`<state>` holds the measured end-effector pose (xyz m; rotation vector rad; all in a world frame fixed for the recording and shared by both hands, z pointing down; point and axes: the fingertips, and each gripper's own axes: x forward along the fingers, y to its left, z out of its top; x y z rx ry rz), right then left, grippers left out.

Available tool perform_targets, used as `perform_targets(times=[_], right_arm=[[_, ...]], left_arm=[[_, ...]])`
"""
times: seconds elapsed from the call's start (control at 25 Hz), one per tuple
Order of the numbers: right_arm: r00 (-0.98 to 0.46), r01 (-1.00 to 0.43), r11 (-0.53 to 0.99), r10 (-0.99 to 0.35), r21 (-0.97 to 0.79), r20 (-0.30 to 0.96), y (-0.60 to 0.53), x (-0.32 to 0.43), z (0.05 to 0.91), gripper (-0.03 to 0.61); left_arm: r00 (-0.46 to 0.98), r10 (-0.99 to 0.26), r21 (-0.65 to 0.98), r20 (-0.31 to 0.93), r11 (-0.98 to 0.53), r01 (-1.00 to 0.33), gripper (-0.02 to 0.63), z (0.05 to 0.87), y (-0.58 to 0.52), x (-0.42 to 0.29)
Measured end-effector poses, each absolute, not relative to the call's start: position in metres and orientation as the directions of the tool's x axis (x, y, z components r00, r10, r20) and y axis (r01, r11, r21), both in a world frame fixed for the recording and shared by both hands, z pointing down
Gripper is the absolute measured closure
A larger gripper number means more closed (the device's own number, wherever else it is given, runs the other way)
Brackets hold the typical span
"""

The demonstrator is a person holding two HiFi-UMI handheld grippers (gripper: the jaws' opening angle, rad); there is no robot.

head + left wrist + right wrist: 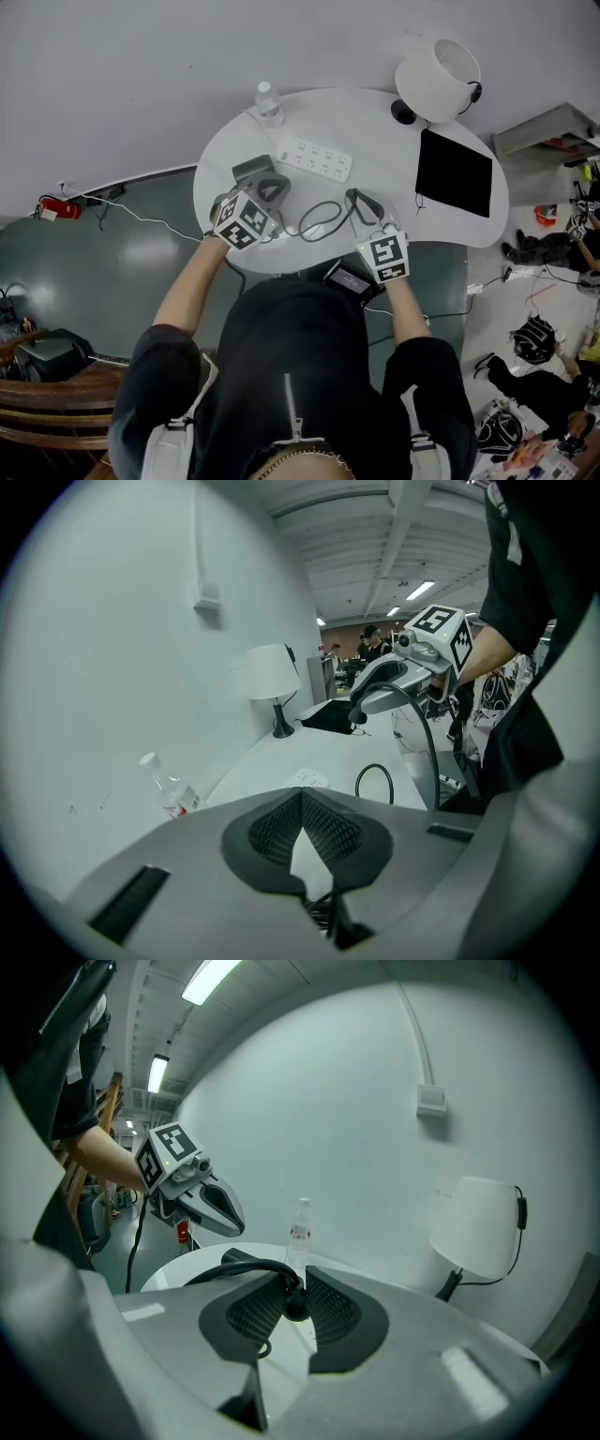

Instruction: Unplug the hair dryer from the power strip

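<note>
A person in a black top (pixel 300 356) is standing at a white bench (pixel 375 148) and holding a gripper in each hand.

The right gripper (pixel 298 1277) is squeezing its two pads on the black cord (pixel 255 1267). The pads are sitting a little way apart, with the round end of the cord pinched between them. From there the cord is bending away to the left gripper's side and lying in a loop on the bench between the two grippers.

The left gripper (pixel 302 795) is closed all the way. Its pads are touching at the tips and are not holding anything. It is pointing down at the bench, near the right gripper and across the loop from it.

The dryer (pixel 250 170) looks like the grey thing lying on the bench just past the left gripper's tips, on the side away from the right gripper. I cannot tell if the gripper is touching it.

The white strip (pixel 317 158) is lying flat a bit farther out, past both grippers. It is closer to the left gripper. The end of the cord in the right gripper is sitting apart from it.

A flat black pad (pixel 454 173) is lying out past the right gripper, on its outer side.

A water bottle (pixel 269 102) is standing up at the far edge, beyond the left gripper and the strip.

A white lamp (pixel 437 67) is standing at the far edge too, beyond the right gripper.
</note>
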<state>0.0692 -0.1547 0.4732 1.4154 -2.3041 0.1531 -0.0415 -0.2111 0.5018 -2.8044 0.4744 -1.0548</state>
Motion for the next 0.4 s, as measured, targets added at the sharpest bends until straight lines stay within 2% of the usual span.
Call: perform_targets(times=[0.4], right_arm=[[-0.386, -0.87, 0.477, -0.816, 0.125, 0.43, -0.165, 0.063, 0.463, 0.518]], left_arm=[[0.701, -0.309, -0.203, 0.643, -0.951, -0.234, 0.603, 0.498, -0.222, -0.051]])
